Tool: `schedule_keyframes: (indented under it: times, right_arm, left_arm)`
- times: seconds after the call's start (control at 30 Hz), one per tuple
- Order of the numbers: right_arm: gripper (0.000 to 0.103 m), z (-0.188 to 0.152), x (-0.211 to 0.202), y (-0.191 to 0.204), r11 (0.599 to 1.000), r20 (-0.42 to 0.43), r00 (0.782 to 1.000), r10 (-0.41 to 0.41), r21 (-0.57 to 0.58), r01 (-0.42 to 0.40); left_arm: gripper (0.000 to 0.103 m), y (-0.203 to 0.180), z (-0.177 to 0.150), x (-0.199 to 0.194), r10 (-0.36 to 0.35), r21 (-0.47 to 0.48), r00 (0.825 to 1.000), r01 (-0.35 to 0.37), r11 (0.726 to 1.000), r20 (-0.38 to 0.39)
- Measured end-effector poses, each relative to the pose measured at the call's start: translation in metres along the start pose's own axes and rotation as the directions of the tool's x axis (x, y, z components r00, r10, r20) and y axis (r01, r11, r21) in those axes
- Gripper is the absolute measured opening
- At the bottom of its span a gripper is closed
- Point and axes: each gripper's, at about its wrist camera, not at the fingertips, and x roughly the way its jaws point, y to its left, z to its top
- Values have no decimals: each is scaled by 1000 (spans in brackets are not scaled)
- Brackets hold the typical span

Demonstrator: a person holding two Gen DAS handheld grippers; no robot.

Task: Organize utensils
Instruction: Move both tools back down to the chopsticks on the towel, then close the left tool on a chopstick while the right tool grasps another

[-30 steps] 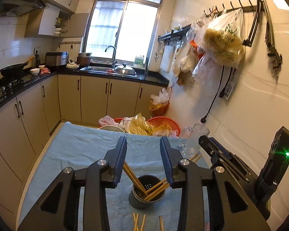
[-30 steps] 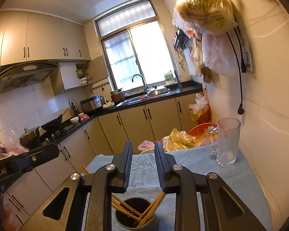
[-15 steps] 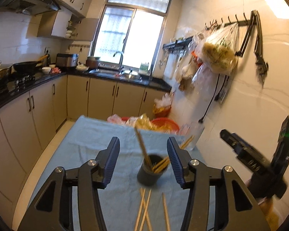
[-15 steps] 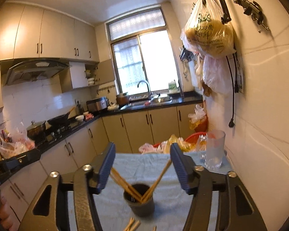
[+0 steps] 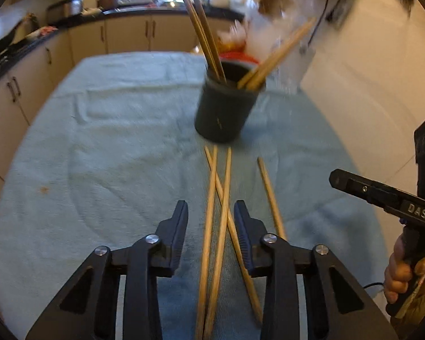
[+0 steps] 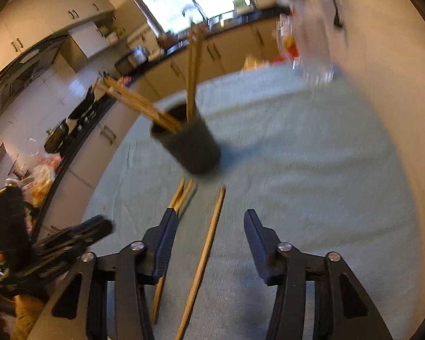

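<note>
A dark cup (image 5: 222, 104) stands on the blue-green towel (image 5: 99, 130) with several wooden chopsticks (image 5: 204, 31) leaning out of it. It also shows in the right wrist view (image 6: 192, 147). Several loose chopsticks (image 5: 212, 221) lie on the towel in front of the cup. My left gripper (image 5: 211, 212) is open, low over them, with three of them between its fingers. My right gripper (image 6: 209, 221) is open and empty, with one loose chopstick (image 6: 205, 249) between its fingers. The right gripper also shows in the left wrist view (image 5: 382, 195).
A clear glass (image 6: 314, 68) stands at the far right of the table by the white wall (image 5: 368, 65). Kitchen cabinets (image 5: 127, 34) and a black counter run behind and to the left. Plastic bags hang on the wall at the right.
Both grippers have tilted down and dropped toward the loose chopsticks in front of the cup. Both have opened from nearly shut a second ago.
</note>
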Motion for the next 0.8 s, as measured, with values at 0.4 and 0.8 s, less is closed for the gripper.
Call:
schedule_keyframes:
  times: [0.4,0.8]
  right_arm:
    - [50,-4,69,23,992,-94,993,-67,-116,56]
    - [15,-9,93,35,940,-88,964,-252,-260,222]
  left_arm:
    - [16,0,8,60,27,40,996,-24,999,-87]
    - [7,24,2,52,51,-109,990,-66,992,-133]
